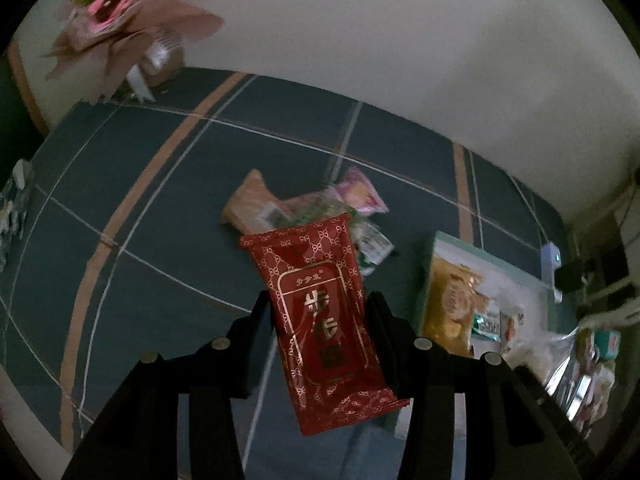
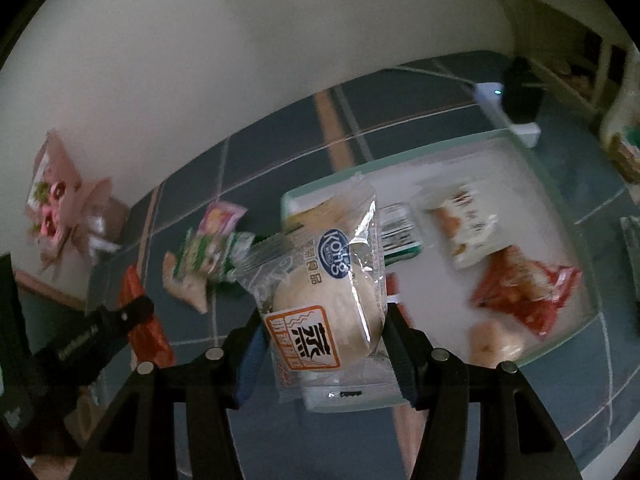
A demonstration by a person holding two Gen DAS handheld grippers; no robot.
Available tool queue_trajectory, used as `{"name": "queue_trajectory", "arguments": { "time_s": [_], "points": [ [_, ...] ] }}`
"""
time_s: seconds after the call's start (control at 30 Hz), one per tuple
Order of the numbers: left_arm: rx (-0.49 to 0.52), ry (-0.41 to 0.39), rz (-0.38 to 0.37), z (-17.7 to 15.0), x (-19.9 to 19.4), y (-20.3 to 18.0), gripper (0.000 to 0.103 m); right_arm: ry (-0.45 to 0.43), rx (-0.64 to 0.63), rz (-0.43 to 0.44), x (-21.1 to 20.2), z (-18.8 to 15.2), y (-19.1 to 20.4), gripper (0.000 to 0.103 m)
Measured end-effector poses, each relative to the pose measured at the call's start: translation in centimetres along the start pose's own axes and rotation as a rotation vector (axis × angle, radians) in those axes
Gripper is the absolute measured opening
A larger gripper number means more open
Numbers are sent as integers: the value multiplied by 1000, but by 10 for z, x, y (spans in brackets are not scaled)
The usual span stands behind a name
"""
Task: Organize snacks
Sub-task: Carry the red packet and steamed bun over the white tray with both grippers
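Red foil fills the centre of the left wrist view: the left gripper [image 1: 320, 320] has its jaws closed partway on a red packet [image 1: 320, 304], pads pressing both long edges, the packet lifted clear of the blue checked cloth [image 1: 160, 200]. Loose snacks [image 1: 304, 208] lie beyond it; a tray [image 1: 440, 240] sits at right. In the right wrist view the right gripper [image 2: 324, 332] clamps a clear-wrapped bun [image 2: 328, 292] above the tray [image 2: 560, 200], jaws partway closed.
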State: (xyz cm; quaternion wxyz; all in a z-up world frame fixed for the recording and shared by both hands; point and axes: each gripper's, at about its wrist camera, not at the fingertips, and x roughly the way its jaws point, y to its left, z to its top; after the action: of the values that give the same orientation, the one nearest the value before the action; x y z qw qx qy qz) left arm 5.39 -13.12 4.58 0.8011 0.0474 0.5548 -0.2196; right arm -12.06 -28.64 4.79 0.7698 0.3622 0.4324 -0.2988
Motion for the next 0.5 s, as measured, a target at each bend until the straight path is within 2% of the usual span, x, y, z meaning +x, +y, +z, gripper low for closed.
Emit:
{"name": "queue_trajectory", "arguments": {
  "time_s": [0.2, 0.33, 0.5],
  "points": [
    [67, 15, -10, -11, 4, -32, 49, -19, 96, -24, -8, 13, -43, 58],
    [109, 31, -17, -19, 8, -53, 49, -39, 117, -91, -14, 19, -66, 58],
    [165, 47, -31, -31, 12, -78, 49, -51, 171, -129, -16, 26, -95, 58]
  ]
}}
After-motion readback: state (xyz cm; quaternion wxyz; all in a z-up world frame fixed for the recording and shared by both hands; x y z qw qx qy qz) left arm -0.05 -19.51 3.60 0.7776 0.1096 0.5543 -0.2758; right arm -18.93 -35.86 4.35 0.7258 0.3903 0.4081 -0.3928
